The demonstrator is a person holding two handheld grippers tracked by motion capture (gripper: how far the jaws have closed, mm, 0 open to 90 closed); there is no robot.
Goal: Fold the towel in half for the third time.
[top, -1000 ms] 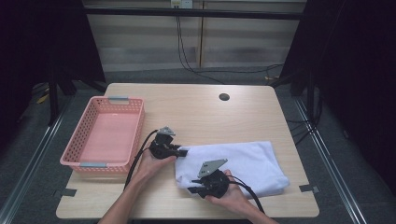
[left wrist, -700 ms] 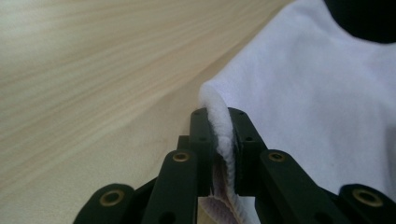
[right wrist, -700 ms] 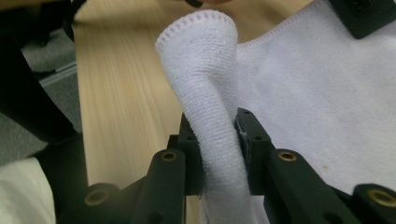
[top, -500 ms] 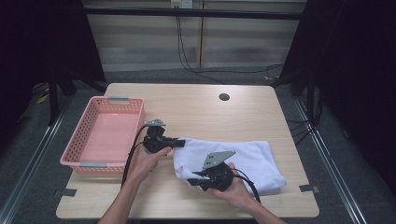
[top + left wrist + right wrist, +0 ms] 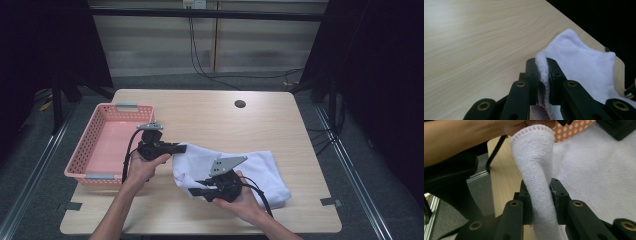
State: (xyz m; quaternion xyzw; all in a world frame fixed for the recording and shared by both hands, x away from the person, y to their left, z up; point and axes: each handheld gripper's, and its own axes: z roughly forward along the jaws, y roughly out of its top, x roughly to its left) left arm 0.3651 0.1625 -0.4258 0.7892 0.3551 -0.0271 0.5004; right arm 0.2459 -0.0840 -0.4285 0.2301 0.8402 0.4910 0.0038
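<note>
A white towel (image 5: 250,170) lies crumpled on the right half of the wooden table (image 5: 210,120). My left gripper (image 5: 181,148) is shut on the towel's upper left edge, and its own view shows a fold of white towel (image 5: 584,65) pinched between the two black jaws of the left gripper (image 5: 542,67). My right gripper (image 5: 194,192) is shut on the towel's lower left edge. In the right gripper view a band of towel (image 5: 536,170) rises out from between the jaws of the right gripper (image 5: 541,195). Both held edges are lifted off the table.
A pink plastic basket (image 5: 95,150) stands at the table's left edge, close beside my left hand. A dark round hole (image 5: 240,104) sits in the tabletop at the back. Bare wood stretches behind the towel. Black floor and metal rails surround the table.
Both grippers have carried the towel's left edge leftward and a little up. The left gripper moved farther back toward the basket; the towel is more bunched and lifted.
</note>
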